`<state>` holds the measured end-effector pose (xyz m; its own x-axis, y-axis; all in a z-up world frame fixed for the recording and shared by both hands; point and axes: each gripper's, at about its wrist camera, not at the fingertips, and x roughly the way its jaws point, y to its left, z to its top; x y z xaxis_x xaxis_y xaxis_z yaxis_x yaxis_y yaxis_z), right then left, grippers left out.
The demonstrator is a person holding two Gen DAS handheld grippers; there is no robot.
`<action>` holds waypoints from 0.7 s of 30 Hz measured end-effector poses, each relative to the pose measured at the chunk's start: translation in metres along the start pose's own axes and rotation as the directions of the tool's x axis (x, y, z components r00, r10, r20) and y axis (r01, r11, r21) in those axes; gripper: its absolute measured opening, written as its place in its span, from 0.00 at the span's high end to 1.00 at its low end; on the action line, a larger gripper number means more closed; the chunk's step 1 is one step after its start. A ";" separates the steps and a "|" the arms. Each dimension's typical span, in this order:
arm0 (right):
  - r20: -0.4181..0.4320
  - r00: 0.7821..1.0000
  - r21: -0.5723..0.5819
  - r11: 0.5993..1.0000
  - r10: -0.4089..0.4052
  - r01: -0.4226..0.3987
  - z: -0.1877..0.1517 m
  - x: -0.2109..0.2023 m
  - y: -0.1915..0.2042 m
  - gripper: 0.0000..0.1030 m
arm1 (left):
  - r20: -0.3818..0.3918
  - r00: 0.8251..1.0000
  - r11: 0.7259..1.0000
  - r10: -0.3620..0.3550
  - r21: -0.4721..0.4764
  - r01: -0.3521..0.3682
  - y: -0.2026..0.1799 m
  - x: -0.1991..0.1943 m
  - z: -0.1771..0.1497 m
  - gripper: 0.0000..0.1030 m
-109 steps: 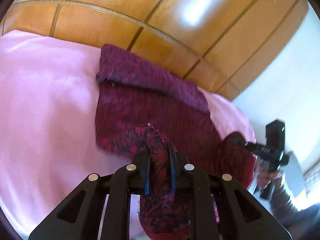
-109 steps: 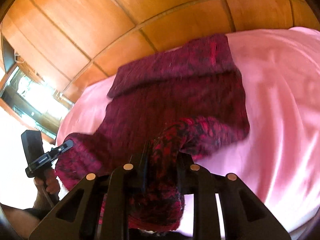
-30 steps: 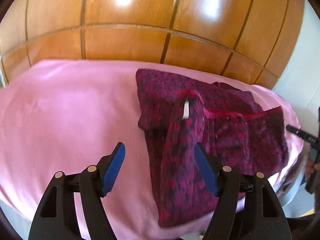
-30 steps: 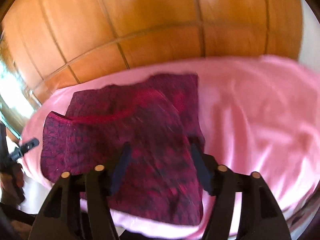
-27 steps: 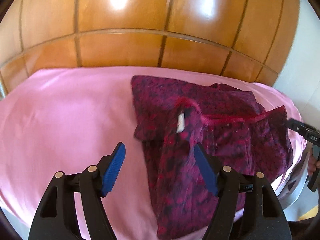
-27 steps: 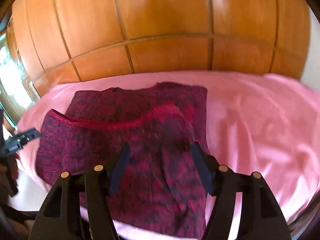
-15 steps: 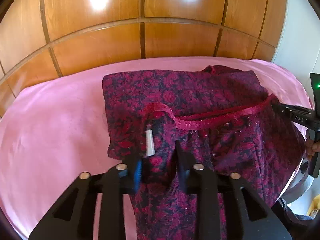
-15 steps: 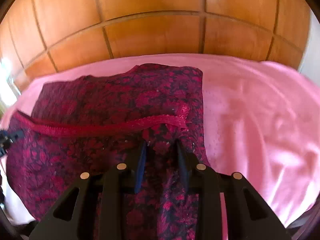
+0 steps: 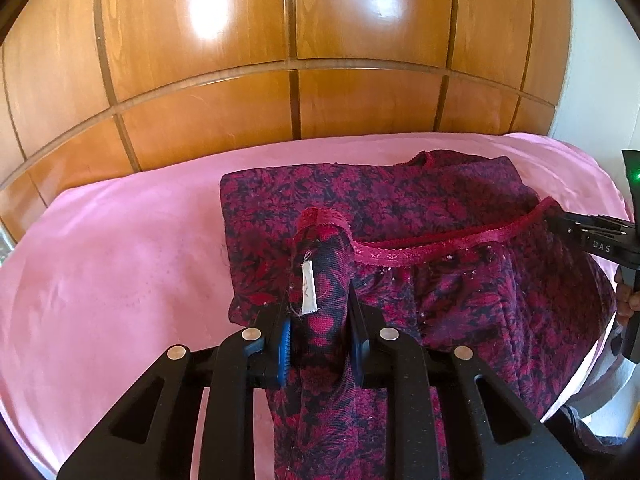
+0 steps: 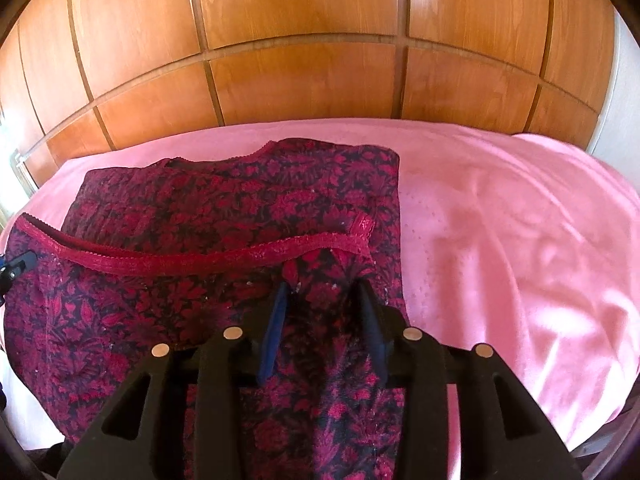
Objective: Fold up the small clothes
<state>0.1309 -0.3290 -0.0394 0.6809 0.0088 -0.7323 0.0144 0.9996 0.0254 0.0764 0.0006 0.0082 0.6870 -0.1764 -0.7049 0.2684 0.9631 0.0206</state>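
A pink bed [image 9: 120, 264] by wood panels holds the top [image 9: 440, 216]. The left gripper [image 9: 320, 320] pinches its corner; the right gripper [image 10: 324, 304], just reopening, seems to grip the other, ready to fold.

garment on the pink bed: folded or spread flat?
Partly folded: the floral garment lies doubled, its lace-trimmed edge crossing a lower layer; near corners bunched.

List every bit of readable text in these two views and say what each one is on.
"DAS": white letters on the black body of the right gripper, seen in the left wrist view.
White tag on the red floral garment: a faint mark, too small to read.
Right wrist view: no text.
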 end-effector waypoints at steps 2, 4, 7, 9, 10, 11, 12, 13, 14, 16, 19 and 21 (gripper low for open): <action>0.008 1.000 0.001 1.000 -0.001 0.001 0.001 -0.004 -0.001 0.55 | 0.006 1.000 1.000 0.005 -0.007 -0.005 0.000 -0.002 -0.001 0.79; 0.020 1.000 0.002 1.000 -0.002 0.002 0.003 -0.008 -0.002 0.47 | 0.009 1.000 1.000 -0.001 -0.009 0.001 0.001 -0.003 -0.001 0.79; 0.025 1.000 0.000 1.000 -0.009 0.009 0.007 -0.010 -0.004 0.46 | 0.009 1.000 1.000 -0.001 -0.009 0.001 0.002 -0.004 0.000 0.77; 0.025 1.000 0.003 1.000 -0.011 0.011 0.008 -0.009 -0.005 0.46 | 0.013 1.000 1.000 0.007 -0.009 -0.007 0.002 -0.004 0.000 0.77; 0.022 1.000 0.006 1.000 -0.005 0.005 0.009 -0.008 -0.006 0.46 | 0.014 1.000 1.000 0.005 -0.013 -0.005 0.002 -0.005 0.000 0.77; 0.017 1.000 0.005 1.000 0.001 -0.001 0.009 -0.007 -0.005 0.51 | 0.015 1.000 1.000 0.001 -0.015 -0.001 0.003 -0.005 0.000 0.77; 0.008 1.000 -0.002 1.000 0.000 0.000 0.008 -0.005 -0.004 0.61 | 0.017 1.000 1.000 -0.002 -0.014 0.002 0.003 -0.006 0.000 0.77; 0.004 1.000 -0.007 1.000 -0.003 0.003 0.007 -0.004 -0.004 0.63 | 0.021 1.000 1.000 -0.004 -0.008 0.004 0.002 -0.007 0.000 0.77; 0.000 1.000 -0.012 1.000 -0.003 0.003 0.006 -0.002 -0.003 0.68 | 0.025 1.000 1.000 -0.002 0.004 0.002 0.000 -0.008 0.000 0.77; 0.000 1.000 -0.015 1.000 -0.002 0.002 0.005 -0.003 -0.003 0.71 | 0.026 1.000 1.000 0.003 0.011 -0.003 -0.001 -0.008 -0.001 0.77; 0.003 1.000 -0.016 1.000 -0.005 0.005 0.003 -0.004 -0.003 0.71 | 0.028 1.000 1.000 -0.007 0.009 0.007 -0.002 -0.008 -0.002 0.77; 0.002 1.000 -0.015 1.000 -0.009 0.009 0.003 -0.003 -0.003 0.70 | 0.026 1.000 1.000 -0.004 0.008 0.004 -0.002 -0.008 -0.002 0.77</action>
<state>0.1309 -0.3321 -0.0352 0.6822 0.0000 -0.7311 0.0095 0.9999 0.0089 0.0693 0.0006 0.0121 0.7031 -0.1859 -0.6864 0.2768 0.9606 0.0233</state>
